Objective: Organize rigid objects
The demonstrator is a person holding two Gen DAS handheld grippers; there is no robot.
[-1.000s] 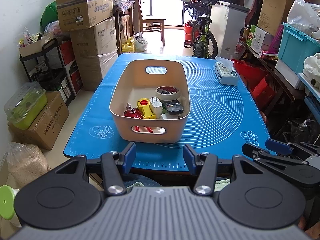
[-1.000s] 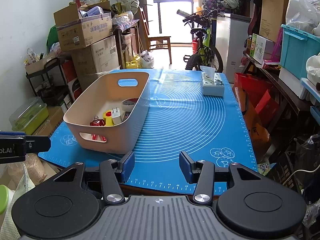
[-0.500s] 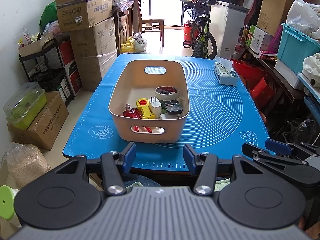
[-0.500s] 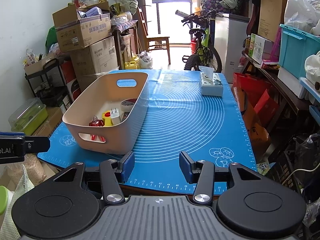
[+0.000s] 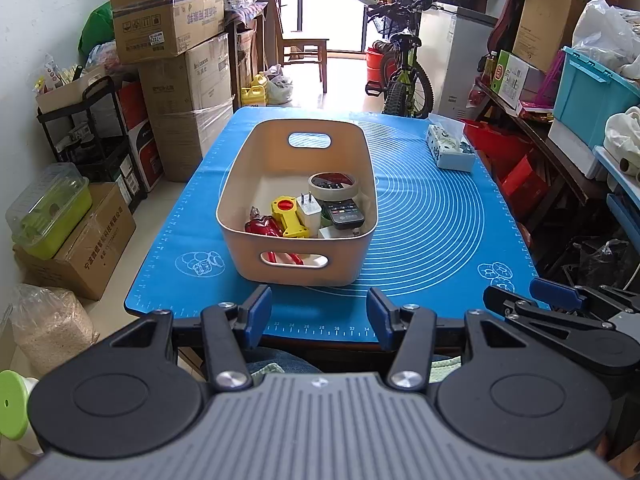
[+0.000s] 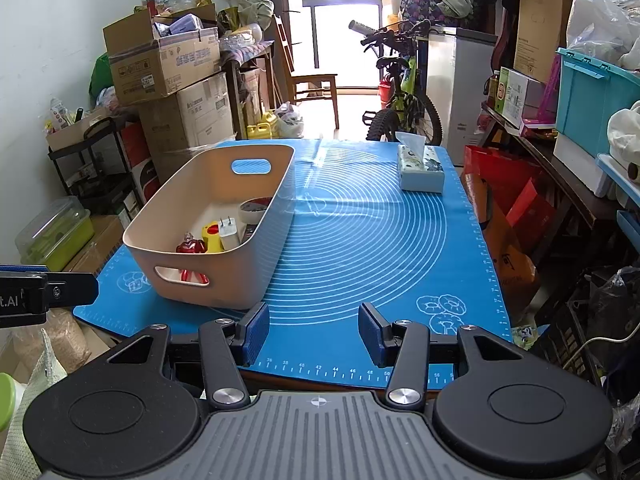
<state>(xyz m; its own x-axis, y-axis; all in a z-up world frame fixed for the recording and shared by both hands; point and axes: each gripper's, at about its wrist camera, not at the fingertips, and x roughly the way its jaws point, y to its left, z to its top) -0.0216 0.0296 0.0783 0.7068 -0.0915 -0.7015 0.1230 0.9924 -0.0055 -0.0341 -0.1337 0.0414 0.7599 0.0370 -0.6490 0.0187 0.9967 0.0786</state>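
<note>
A beige bin [image 5: 296,264] stands on the blue mat [image 5: 432,216]. It holds a red figure [image 5: 262,227], a yellow tool [image 5: 286,216], a white plug [image 5: 309,210], a tape roll [image 5: 334,185] and a black remote [image 5: 345,216]. The bin also shows in the right wrist view [image 6: 224,276]. My left gripper [image 5: 319,316] is open and empty, just short of the mat's front edge, facing the bin. My right gripper [image 6: 312,334] is open and empty at the front edge, to the right of the bin.
A tissue box [image 5: 450,150] sits at the far right of the mat, also in the right wrist view [image 6: 420,168]. Cardboard boxes [image 5: 172,16] stand left of the table, a bicycle [image 5: 400,76] behind it, and shelves with a teal crate [image 5: 592,100] on the right.
Both grippers stay open and nearly still. The right wrist view has shifted slightly, so the bin sits a little more to the left in it.
</note>
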